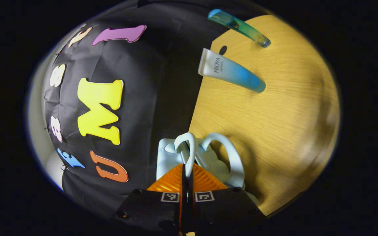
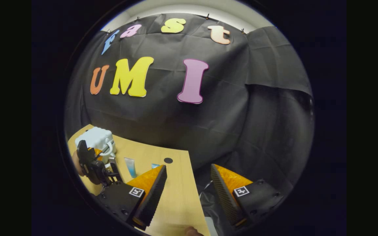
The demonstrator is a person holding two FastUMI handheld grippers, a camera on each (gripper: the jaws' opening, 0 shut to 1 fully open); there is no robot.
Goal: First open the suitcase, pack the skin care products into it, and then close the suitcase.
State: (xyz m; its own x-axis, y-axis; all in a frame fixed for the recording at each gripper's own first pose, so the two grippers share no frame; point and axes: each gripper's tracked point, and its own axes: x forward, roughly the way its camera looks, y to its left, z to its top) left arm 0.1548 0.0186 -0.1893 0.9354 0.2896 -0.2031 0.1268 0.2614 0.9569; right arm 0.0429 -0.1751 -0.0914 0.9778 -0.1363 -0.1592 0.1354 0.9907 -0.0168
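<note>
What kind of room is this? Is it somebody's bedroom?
Probably not: it looks like a recording booth. A black cloth wall hangs behind a bare wooden table, holding a small white suitcase and skincare tubes.

In the left gripper view the closed fingers (image 1: pixel 186 183) cover the lower part of the small white hard-shell suitcase (image 1: pixel 167 157), while in the right gripper view that suitcase (image 2: pixel 94 139) is too small for detail and the white-and-blue tube (image 2: pixel 130 166) is partly hidden behind a finger.
</note>
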